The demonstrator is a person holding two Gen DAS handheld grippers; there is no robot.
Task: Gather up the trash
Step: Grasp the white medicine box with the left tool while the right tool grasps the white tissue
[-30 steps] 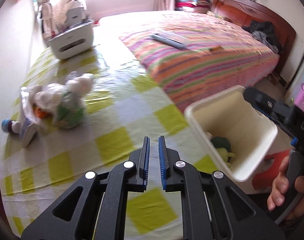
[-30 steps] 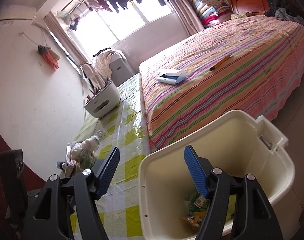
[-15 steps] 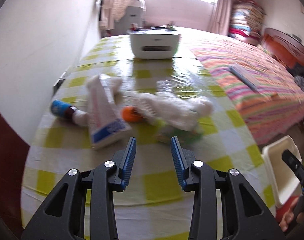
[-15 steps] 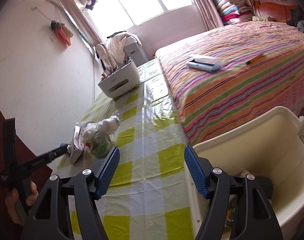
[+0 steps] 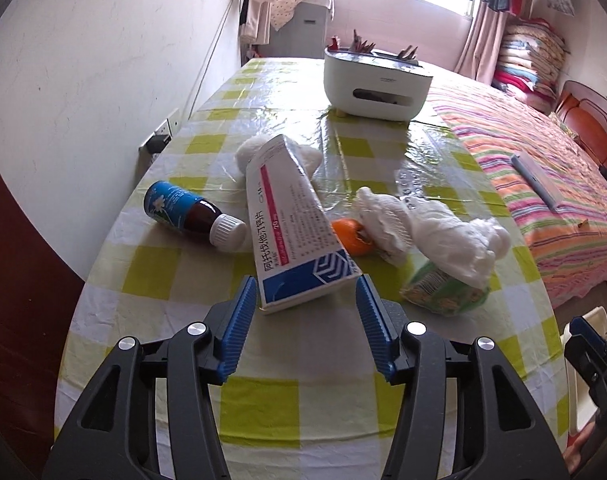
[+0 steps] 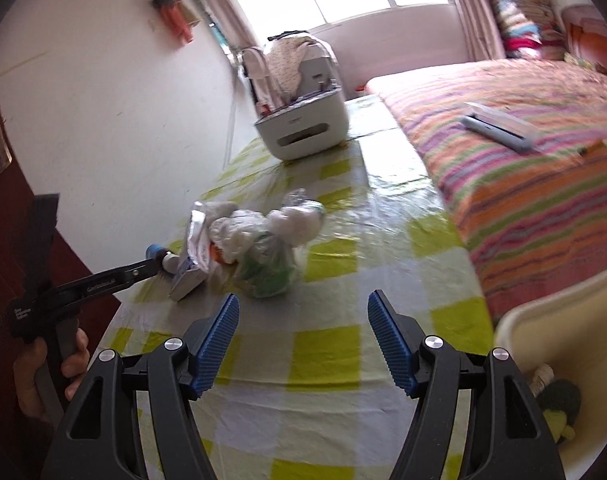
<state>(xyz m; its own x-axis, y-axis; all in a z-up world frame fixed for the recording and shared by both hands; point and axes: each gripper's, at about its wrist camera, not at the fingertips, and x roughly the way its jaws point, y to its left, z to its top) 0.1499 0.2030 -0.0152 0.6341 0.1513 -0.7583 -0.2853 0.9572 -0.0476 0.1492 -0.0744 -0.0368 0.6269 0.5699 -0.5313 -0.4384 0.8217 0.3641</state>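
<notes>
Crowding the centre of the left wrist frame, trash lies on a table [image 5: 151,264] with a yellow-and-white checked cloth. A brown bottle [image 5: 191,218] with a blue label and white cap lies on its side at centre left. An orange peel [image 5: 349,236], crumpled white tissues [image 5: 435,232] and a green printed wrapper [image 5: 439,290] sit at centre right, the tissues partly on top of the wrapper. A white organizer box [image 5: 373,86] stands at upper centre; a striped bed [image 5: 551,184] fills the right edge.

The medicine carton [image 5: 293,228], white with a blue end, lies lengthwise toward the camera. Its blue end sits between the tips of the left gripper [image 5: 306,302]; the jaws are opening and the pads are clear of the carton.

In the right wrist frame, the right gripper [image 6: 303,322] stands moderately open over bare cloth, holding nothing. The trash pile is above and left of it. A cream bin [image 6: 551,320] occupies the lower right.
</notes>
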